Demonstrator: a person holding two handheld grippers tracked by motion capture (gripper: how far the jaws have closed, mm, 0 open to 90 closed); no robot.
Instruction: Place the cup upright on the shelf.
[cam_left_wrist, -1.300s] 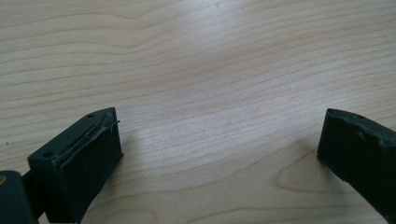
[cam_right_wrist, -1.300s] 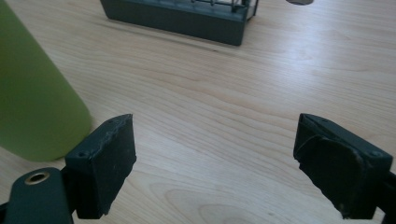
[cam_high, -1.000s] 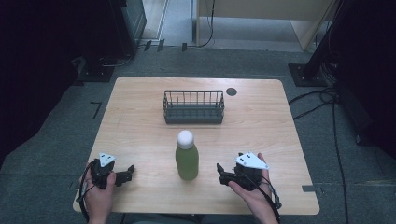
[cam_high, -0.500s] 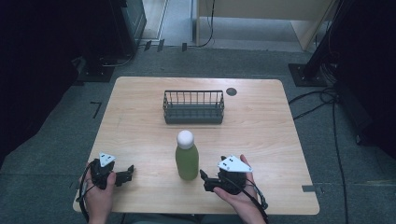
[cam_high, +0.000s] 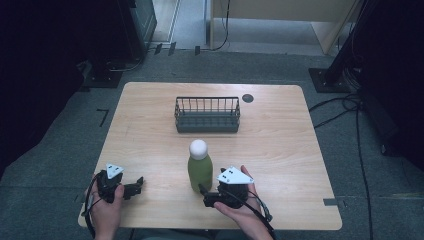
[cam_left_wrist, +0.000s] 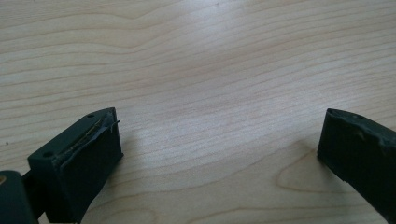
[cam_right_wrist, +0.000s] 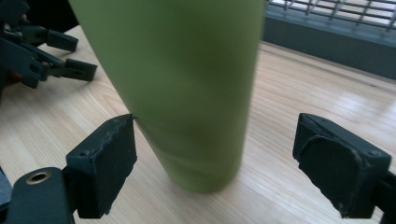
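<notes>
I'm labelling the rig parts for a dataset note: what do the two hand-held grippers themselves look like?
Both are black. The left gripper and right gripper each carry a pale grey three-cornered plate with small dark dots on top, and a black cable trails back past each hand. The jaws are blocky black bars faced with dark pads, their edges rough and worn, with small screw holes on top.

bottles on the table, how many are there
1. A green bottle with a white cap stands upright near the front middle of the table, in front of the wire basket. The basket looks empty.
</notes>
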